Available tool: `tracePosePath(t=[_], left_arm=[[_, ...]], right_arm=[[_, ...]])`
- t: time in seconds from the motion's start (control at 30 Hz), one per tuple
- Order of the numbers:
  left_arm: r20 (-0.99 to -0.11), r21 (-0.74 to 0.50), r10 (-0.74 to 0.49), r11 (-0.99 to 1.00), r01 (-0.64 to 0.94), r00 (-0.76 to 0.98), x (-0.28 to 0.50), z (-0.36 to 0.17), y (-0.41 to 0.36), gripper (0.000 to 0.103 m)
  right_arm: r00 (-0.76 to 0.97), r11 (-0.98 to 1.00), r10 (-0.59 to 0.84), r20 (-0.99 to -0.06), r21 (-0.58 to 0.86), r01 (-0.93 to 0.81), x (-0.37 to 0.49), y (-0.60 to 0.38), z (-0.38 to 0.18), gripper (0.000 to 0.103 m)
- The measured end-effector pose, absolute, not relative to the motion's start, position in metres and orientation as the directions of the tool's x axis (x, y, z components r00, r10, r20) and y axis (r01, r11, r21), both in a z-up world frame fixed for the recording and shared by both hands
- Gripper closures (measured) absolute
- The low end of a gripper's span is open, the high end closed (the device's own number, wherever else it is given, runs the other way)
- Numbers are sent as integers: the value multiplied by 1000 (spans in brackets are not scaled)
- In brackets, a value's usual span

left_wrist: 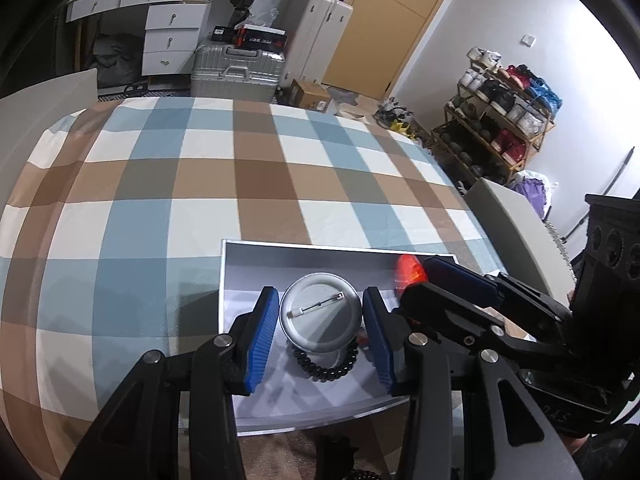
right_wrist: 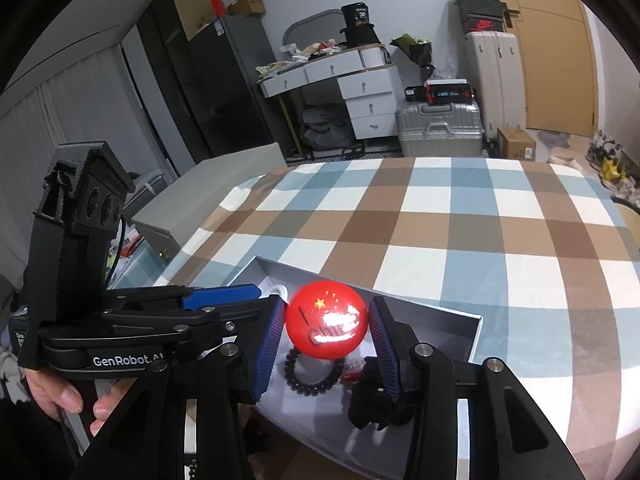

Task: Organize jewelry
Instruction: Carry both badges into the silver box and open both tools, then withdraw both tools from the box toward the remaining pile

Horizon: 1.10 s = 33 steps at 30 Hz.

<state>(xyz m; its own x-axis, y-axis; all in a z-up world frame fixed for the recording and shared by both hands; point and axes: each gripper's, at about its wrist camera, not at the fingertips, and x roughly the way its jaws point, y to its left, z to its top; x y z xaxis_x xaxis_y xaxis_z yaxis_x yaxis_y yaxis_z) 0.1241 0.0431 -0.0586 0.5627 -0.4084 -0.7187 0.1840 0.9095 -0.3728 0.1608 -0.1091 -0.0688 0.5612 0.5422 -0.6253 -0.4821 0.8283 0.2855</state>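
Observation:
A shallow grey box (left_wrist: 224,280) lies on the checked cloth. My left gripper (left_wrist: 320,293) is shut on a round silver pin badge (left_wrist: 320,312), back side up with its pin showing, over a black bead bracelet (left_wrist: 324,366) in the box. My right gripper (right_wrist: 327,305) is shut on a red round badge (right_wrist: 326,322) with yellow stars, held above the same bracelet (right_wrist: 314,376). In the left wrist view the red badge (left_wrist: 408,274) sits at the box's right side in the right gripper (left_wrist: 420,278). The left gripper (right_wrist: 256,298) shows from the side in the right wrist view.
A small red piece (right_wrist: 352,372) and a dark lumpy item (right_wrist: 372,400) lie in the box (right_wrist: 476,336). A hand (right_wrist: 68,396) holds the left tool. The checked cloth (left_wrist: 200,184) stretches beyond the box. A grey panel (left_wrist: 516,224) flanks the table; suitcases and a shoe rack stand farther back.

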Motion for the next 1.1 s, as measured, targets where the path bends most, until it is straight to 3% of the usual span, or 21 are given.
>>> tracePosePath(t=[0.17, 0.33, 0.83, 0.97, 1.1], left_arm=[[-729, -388, -424, 903, 187, 537, 125, -59, 40, 65], [-711, -385, -438, 897, 216, 550, 117, -50, 36, 44], [-683, -300, -369, 928, 218, 630, 86, -23, 30, 41], [-672, -279, -343, 938, 204, 656, 76, -18, 30, 25], [-658, -266, -326, 944, 196, 678, 64, -13, 30, 23]], right_arm=[[570, 826, 555, -606, 320, -465, 157, -119, -65, 50], [598, 833, 547, -586, 311, -457, 144, -128, -56, 49], [677, 859, 511, -529, 277, -431, 97, -149, -25, 30], [690, 861, 508, -516, 271, -431, 83, -151, -17, 24], [705, 858, 513, -490, 265, -440, 68, -154, -9, 19]])
